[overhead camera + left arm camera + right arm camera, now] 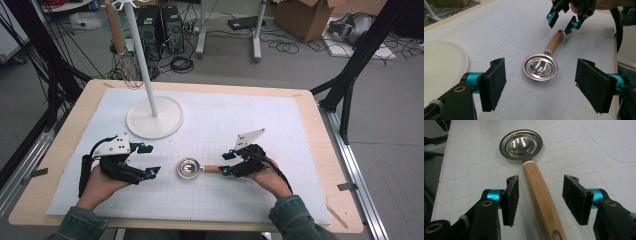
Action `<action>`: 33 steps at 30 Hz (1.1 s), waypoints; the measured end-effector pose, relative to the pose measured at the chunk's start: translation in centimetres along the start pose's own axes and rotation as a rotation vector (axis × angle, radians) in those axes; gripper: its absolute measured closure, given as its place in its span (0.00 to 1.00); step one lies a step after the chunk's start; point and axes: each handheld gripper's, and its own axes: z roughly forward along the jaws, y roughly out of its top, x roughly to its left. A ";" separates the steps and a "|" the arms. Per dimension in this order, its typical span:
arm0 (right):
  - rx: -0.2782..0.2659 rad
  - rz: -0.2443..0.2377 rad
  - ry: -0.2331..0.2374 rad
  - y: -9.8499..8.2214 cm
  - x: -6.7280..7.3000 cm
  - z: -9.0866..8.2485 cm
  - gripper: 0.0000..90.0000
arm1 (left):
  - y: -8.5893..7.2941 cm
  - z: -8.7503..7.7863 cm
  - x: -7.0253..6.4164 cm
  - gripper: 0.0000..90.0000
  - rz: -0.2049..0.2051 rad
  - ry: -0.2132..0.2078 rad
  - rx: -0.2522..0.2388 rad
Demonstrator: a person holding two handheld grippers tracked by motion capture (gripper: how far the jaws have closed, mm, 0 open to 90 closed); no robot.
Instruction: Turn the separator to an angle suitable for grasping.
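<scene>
A steel ladle point(188, 168) with a wooden handle point(212, 169) lies on the white gridded mat point(250, 125), bowl up and handle pointing right. My right gripper point(226, 163) is low over the handle's end and stands open. In the right gripper view its pads point(510, 200) flank the handle point(539, 192) with a gap on each side, the bowl point(521, 145) farther ahead. My left gripper point(150, 160) is open to the left of the bowl. The left gripper view has the ladle point(540, 67) lying ahead between its jaws, and the right gripper point(561, 23) at the handle's far end.
A white stand with a round base point(155, 117) and a tall pole rises at the mat's back left. A whisk point(131, 70) with a wooden handle hangs from it. The base's rim point(441, 62) shows at the left of the left gripper view. Cables and boxes lie on the floor beyond.
</scene>
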 end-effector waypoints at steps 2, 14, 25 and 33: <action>0.004 -0.014 -0.005 -0.2 0.1 0.1 0.53 | 0.0 0.0 0.0 0.28 -0.002 -0.001 -0.002; 0.064 -0.072 0.034 0.5 -0.3 3.3 0.57 | 0.0 0.2 0.2 0.28 -0.003 -0.010 0.016; 0.113 -0.170 0.064 1.1 -0.4 5.2 0.72 | -0.3 0.2 0.3 0.28 -0.014 -0.012 0.028; 0.129 -0.216 0.090 1.4 -0.4 5.3 0.77 | -0.5 0.0 0.4 0.28 -0.020 -0.006 0.026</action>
